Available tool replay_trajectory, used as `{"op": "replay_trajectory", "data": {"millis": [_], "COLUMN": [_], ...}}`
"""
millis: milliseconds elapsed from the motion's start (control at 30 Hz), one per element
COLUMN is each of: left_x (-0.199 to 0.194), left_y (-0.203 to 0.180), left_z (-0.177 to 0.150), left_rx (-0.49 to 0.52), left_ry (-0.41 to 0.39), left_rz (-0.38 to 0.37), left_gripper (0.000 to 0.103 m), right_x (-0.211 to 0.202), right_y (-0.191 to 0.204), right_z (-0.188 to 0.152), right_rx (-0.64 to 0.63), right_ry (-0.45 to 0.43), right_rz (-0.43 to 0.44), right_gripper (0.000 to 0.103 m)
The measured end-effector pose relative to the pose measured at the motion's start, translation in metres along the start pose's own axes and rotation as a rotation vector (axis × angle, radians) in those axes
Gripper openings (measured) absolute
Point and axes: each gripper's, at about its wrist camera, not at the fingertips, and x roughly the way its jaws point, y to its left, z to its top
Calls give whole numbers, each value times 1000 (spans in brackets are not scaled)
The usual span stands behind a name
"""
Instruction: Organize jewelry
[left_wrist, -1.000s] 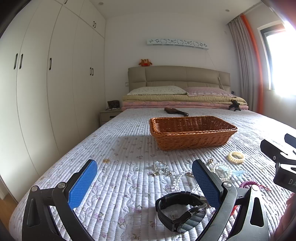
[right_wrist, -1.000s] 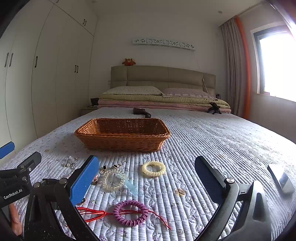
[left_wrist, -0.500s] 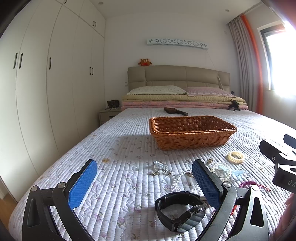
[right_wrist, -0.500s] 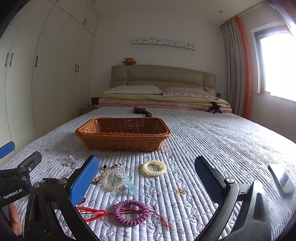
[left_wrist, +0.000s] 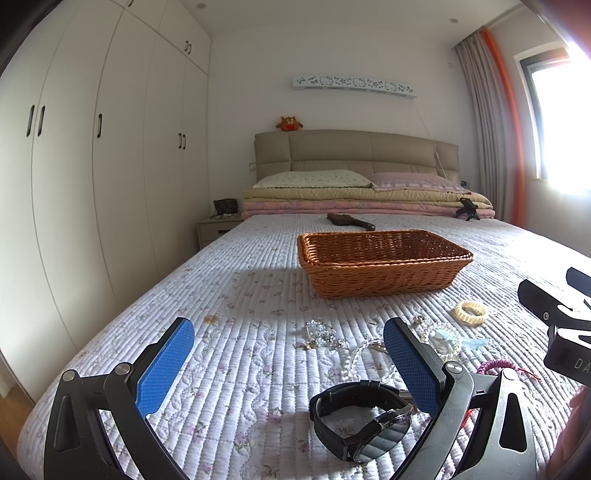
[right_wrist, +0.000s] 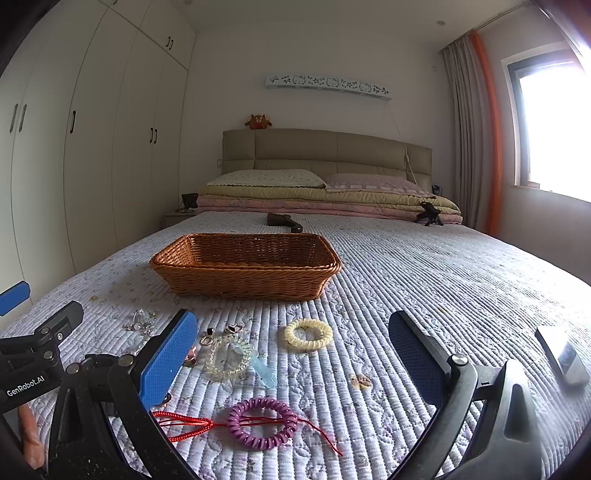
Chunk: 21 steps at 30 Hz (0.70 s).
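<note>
While both tongs (left_wrist: 288, 354) (right_wrist: 291, 347) gape wide over the quilted bed (right_wrist: 424, 280), a woven wicker basket (right_wrist: 245, 275) sits mid-bed; "GenRobot.AI" marks the left tongs.

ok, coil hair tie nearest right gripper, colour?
Purple coil hair tie, clearest in right wrist view.

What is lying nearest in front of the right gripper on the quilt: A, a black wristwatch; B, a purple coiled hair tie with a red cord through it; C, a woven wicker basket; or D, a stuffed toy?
B: in the right wrist view the purple coiled hair tie with the red cord lies on the quilt just ahead of the open right gripper, nearer than the woven wicker basket.
</note>
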Motion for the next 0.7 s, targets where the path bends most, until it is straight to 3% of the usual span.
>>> {"op": "replay_trajectory", "data": {"millis": [200, 300, 533, 600, 667, 700], "left_x": [-1, 5, 26, 33, 41, 48], "left_y": [2, 18, 55, 52, 50, 50], "left_z": [1, 7, 12, 9, 5, 2], "left_rx": [-8, -49, -131, -119, -141, -167], "left_ry": [8, 90, 314, 384, 450, 491], "left_rz": [-14, -57, -262, -308, -355, -388], "left_gripper": [102, 102, 101, 92, 71, 68], "right_x": [0, 1, 17, 27, 34, 39], "right_y": [-1, -6, -25, -30, -35, -39], "right_z": [-1, -2, 3, 6, 8, 8], "right_rx": [7, 28, 99, 109, 74, 82], "right_ry": [4, 19, 126, 168, 201, 190], "right_rz": [5, 0, -12, 19, 33, 51], "right_gripper": [103, 103, 103, 90, 90, 88]}}
